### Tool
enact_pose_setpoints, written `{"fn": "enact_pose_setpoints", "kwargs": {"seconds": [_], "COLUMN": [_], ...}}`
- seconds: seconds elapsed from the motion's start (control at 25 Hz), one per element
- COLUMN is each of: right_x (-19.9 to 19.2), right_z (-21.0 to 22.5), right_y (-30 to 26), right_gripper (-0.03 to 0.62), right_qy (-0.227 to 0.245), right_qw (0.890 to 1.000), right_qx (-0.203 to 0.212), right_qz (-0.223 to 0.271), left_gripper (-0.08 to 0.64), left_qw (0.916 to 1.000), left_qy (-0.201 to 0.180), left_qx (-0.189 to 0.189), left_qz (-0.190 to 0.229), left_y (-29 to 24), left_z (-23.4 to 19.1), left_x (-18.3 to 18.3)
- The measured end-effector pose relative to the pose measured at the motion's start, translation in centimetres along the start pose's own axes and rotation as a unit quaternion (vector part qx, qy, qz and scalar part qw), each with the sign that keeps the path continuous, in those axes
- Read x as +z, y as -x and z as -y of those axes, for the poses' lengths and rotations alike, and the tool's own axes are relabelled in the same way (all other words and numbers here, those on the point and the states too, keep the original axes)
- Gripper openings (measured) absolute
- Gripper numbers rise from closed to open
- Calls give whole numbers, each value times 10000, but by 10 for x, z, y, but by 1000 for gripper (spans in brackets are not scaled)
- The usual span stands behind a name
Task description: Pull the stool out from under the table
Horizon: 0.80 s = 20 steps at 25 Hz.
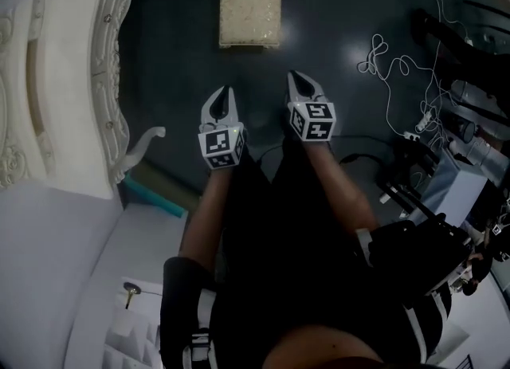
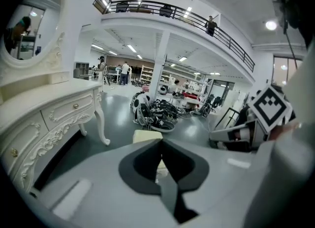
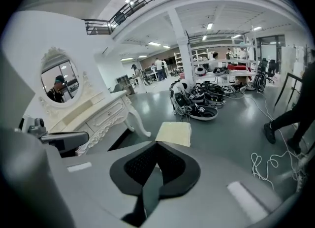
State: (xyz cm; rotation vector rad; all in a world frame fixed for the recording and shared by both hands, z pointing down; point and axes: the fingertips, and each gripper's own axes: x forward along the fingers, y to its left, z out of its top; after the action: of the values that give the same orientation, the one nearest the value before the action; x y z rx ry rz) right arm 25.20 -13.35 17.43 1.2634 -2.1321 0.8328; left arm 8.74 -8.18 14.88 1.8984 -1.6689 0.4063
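The stool (image 1: 250,7), a square cream cushion top, stands on the dark floor to the right of the white dressing table (image 1: 72,80), out from under it. It shows again ahead of the jaws in the left gripper view (image 2: 146,136) and in the right gripper view (image 3: 174,133). My left gripper (image 1: 225,92) and right gripper (image 1: 296,79) hang side by side short of the stool, both pointing at it. Each is shut with nothing in it: left gripper (image 2: 161,143), right gripper (image 3: 156,146). The table's curved legs and drawers (image 2: 59,109) sit to the left.
White cables (image 1: 390,64) loop over the floor at the right, beside black equipment (image 1: 446,184). A pale couch-like surface (image 1: 48,280) fills the lower left. Beyond the stool lies a heap of black gear (image 3: 202,101). A person's leg (image 3: 290,118) is at the right edge.
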Motion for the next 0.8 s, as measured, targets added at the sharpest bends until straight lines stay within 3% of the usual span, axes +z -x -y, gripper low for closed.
{"fn": "enact_pose_setpoints", "kwargs": {"seconds": [0.4,0.8], "right_x": [57,68], "right_z": [-26,-35], "right_y": [79,116], "right_gripper": [0,0], "right_qy": [121,285], "right_qw": [9991,9969], "right_qx": [259,439], "right_qz": [326,585], "left_gripper": [9,9], "left_qw": [9987,9955], "left_qy": [-80,-373], "left_qx": [-139,-371], "left_qz": [474,794], "left_y": [58,82], "left_z": [46,80], "left_x": [81,112]}}
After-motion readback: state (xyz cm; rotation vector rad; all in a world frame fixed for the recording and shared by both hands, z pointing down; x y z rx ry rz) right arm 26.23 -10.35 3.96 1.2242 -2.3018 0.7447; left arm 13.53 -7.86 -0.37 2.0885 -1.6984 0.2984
